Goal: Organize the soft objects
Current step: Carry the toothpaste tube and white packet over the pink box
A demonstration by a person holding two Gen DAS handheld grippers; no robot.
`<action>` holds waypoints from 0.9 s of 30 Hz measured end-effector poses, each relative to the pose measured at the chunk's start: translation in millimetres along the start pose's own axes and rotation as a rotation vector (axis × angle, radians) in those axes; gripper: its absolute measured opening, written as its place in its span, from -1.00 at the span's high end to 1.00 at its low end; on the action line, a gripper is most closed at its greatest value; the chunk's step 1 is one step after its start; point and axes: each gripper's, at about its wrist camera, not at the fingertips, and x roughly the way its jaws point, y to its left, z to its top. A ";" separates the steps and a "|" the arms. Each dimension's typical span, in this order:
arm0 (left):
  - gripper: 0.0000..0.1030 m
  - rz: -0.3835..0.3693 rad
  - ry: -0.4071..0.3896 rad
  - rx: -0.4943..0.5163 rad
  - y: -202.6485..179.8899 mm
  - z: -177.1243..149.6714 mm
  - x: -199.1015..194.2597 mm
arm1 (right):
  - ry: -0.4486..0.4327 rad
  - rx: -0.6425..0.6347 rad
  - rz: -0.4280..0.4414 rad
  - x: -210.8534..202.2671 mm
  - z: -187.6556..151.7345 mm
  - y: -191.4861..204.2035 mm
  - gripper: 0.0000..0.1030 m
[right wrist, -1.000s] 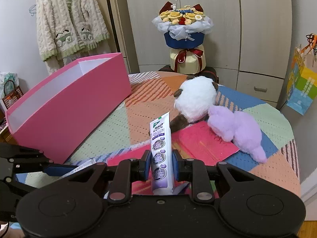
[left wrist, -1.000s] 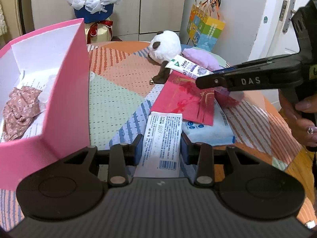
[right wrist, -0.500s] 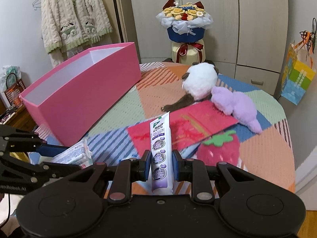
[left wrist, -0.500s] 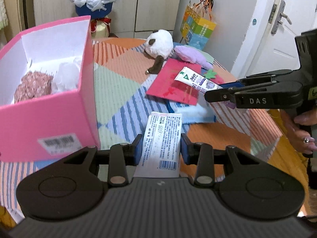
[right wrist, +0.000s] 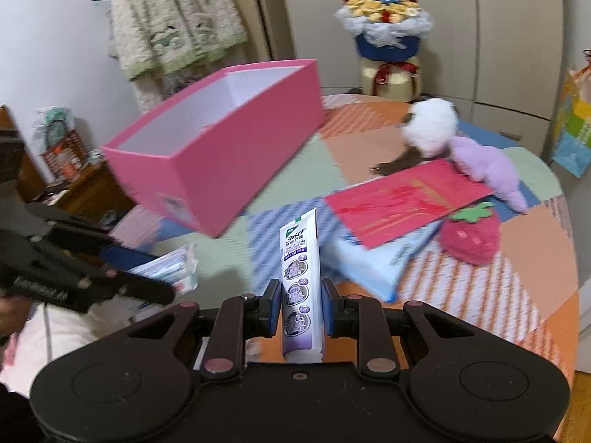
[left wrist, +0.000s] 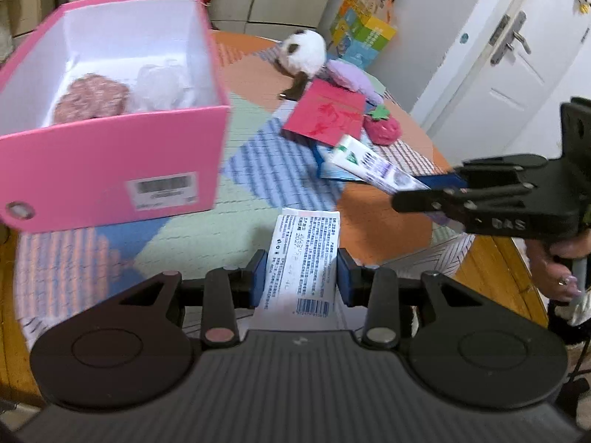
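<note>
Toothpaste tube (right wrist: 300, 284) lengthwise (crimp forward)

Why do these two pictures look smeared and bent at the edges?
Left view: the pink box and tablecloth streak with motion blur, though the packet in the tongs stays sharp. Right view: similar smear; the wide lens bows the cupboard doors.

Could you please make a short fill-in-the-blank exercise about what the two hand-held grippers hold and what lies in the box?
1. The right hand-held gripper is shut on a ____ of toothpaste.
2. The left hand-held gripper holds a white ____.
3. The box is ____ in colour.
4. The strawberry toy lies ____ the box.

Missing words: tube; packet; pink; outside
</note>
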 end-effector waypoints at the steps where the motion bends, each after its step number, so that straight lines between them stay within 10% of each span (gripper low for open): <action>1: 0.28 0.003 0.001 -0.010 4.8 -1.9 -6.6 | 0.006 -0.002 0.016 -2.4 0.3 5.2 0.48; 16: 0.28 0.024 -0.067 0.003 43.6 6.9 -83.3 | 0.069 -0.066 0.169 -8.3 33.7 79.3 0.48; 27: 0.28 0.055 -0.207 -0.008 84.3 61.9 -78.1 | -0.092 -0.076 0.198 8.5 92.0 95.3 0.48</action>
